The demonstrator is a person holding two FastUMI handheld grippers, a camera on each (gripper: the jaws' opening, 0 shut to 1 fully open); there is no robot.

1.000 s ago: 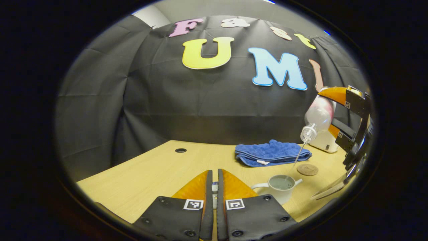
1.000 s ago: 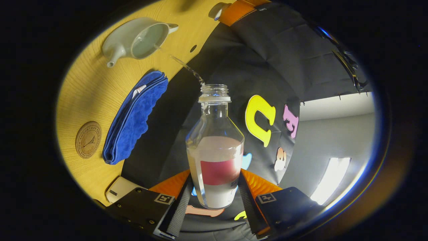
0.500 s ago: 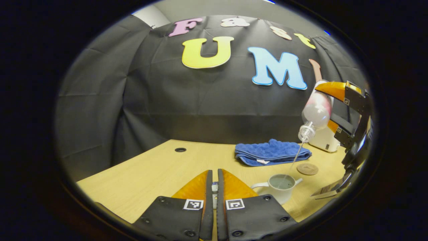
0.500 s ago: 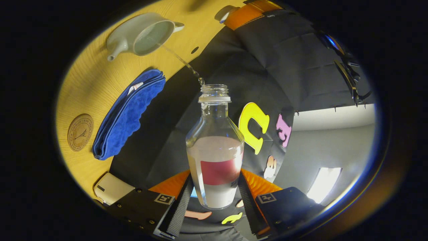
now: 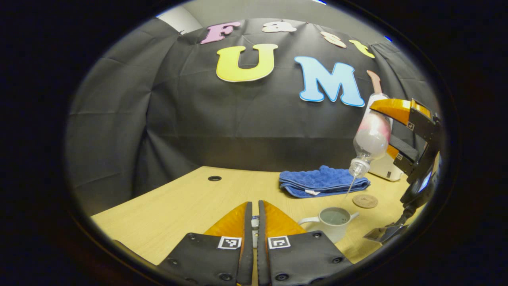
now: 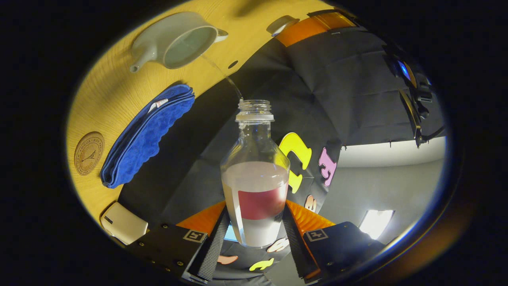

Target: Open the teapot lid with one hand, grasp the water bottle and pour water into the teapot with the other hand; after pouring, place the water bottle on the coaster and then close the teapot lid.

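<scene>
The water bottle [image 6: 254, 174] sits clamped between both fingers of the right gripper [image 6: 254, 234], which presses on its labelled lower body. In the left gripper view the same bottle [image 5: 370, 137] hangs tipped, mouth down and toward the teapot [image 5: 332, 223], its long axis slanting steeply from the raised base down to the neck. A thin stream of water [image 5: 349, 186] leaves the mouth and falls toward the open pot, which stands on the wooden table [image 5: 178, 206] with water already inside.

The left gripper [image 5: 254, 222] has its fingers drawn close together on a small pale thing, probably the teapot lid [image 5: 254, 223], though too little of it shows to be sure; it is held low over the table, apart from the pot.

Beyond the pot lie the round coaster [image 5: 365, 201], a folded blue towel [image 5: 323, 182] and a small white box [image 5: 385, 169].

The stream is thin and falls a fair way, so a small sway of the bottle could send it over the rim onto the table. Tipping further might bring a sudden gulp and splash. The smooth bottle could also slip in the fingers while inverted.
</scene>
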